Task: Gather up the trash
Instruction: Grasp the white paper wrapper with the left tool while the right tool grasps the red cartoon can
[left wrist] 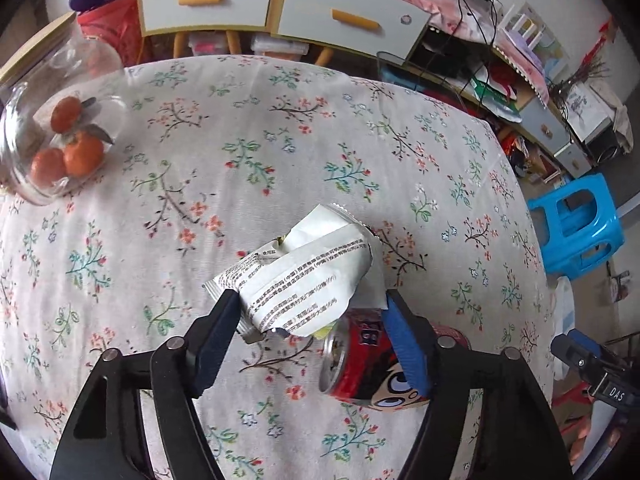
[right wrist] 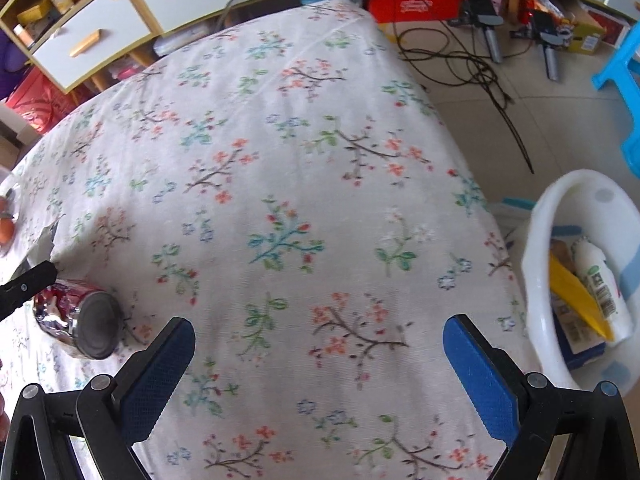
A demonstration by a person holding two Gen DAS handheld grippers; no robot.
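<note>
Pinching the crumpled wrapper, left claw clenched; right claw released over tablecloth.

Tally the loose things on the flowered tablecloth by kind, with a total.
Snack wrappers: 1, white with printed text, between the left gripper's fingers
Drink cans: 1, red, lying on its side
Glass jars: 1, holding oranges
Total: 3
</note>
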